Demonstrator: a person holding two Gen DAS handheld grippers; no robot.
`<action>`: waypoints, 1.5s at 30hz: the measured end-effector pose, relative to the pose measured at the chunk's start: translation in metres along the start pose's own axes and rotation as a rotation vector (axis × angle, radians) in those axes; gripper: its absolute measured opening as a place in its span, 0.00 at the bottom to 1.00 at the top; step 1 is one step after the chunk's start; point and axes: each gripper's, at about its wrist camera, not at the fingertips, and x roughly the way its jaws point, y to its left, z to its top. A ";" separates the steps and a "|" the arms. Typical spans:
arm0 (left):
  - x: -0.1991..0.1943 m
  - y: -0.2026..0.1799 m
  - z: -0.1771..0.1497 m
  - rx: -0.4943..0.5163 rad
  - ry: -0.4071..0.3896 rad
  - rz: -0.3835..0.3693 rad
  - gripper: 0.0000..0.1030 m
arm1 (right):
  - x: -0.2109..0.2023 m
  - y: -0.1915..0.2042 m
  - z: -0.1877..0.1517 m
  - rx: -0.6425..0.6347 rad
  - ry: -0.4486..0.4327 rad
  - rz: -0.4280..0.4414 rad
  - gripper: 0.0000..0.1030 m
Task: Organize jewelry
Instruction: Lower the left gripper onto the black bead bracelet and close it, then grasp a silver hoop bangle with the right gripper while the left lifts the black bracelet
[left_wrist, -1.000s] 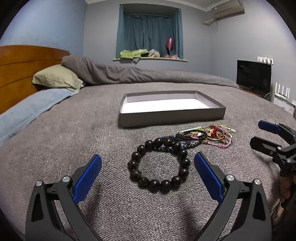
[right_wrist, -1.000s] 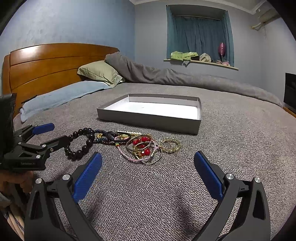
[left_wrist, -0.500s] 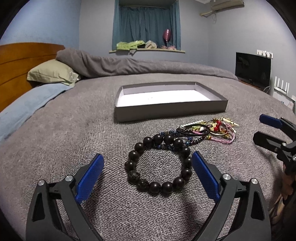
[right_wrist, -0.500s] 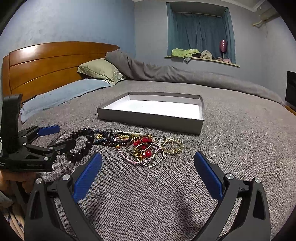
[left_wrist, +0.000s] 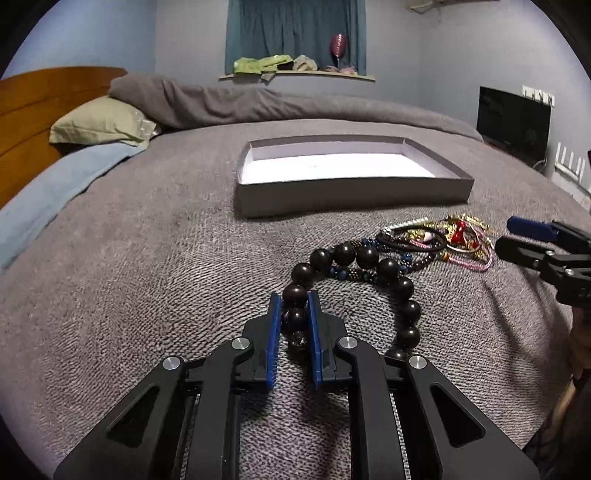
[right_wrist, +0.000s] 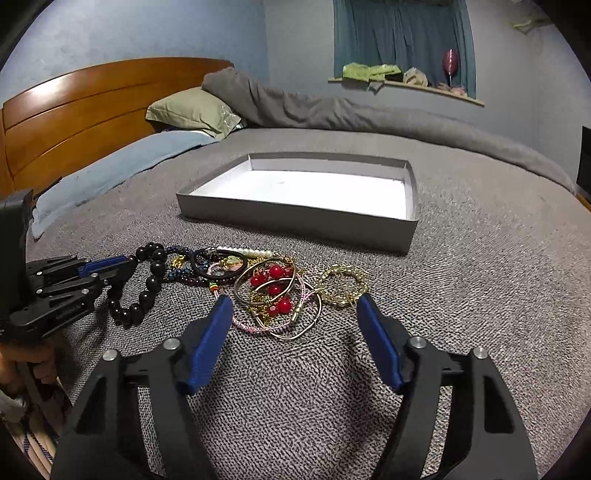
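My left gripper (left_wrist: 294, 301) is shut on the left side of a bracelet of large dark beads (left_wrist: 388, 269) that lies on the grey bedspread; it also shows in the right wrist view (right_wrist: 110, 271), with the bracelet (right_wrist: 153, 284). To its right lies a heap of jewelry (left_wrist: 447, 240): thin bangles, red beads (right_wrist: 275, 282), a gold chain bracelet (right_wrist: 341, 284), pink cord, pearls. My right gripper (right_wrist: 295, 308) is open, low over the near edge of that heap. A shallow grey box (left_wrist: 351, 195) with a white floor stands behind the heap, also in the right wrist view (right_wrist: 295, 218).
The bed has a wooden headboard (right_wrist: 85, 114), a green pillow (right_wrist: 192, 110), a blue pillow (right_wrist: 110, 170) and a rolled grey duvet (right_wrist: 332, 110) at the back. A dark TV (left_wrist: 511, 122) stands at the right wall.
My left gripper moved forward and closed on the dark bead bracelet. My right gripper moved forward and down to the jewelry heap and narrowed somewhat, still open.
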 end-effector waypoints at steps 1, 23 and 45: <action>-0.001 0.002 0.000 -0.004 -0.006 0.004 0.15 | 0.001 0.000 0.000 0.000 0.003 0.003 0.65; 0.002 0.025 0.001 -0.057 0.019 0.057 0.15 | 0.045 0.032 0.018 -0.214 0.121 -0.060 0.60; -0.020 0.034 0.018 -0.129 -0.103 -0.148 0.15 | 0.031 0.025 0.035 -0.187 0.008 0.030 0.48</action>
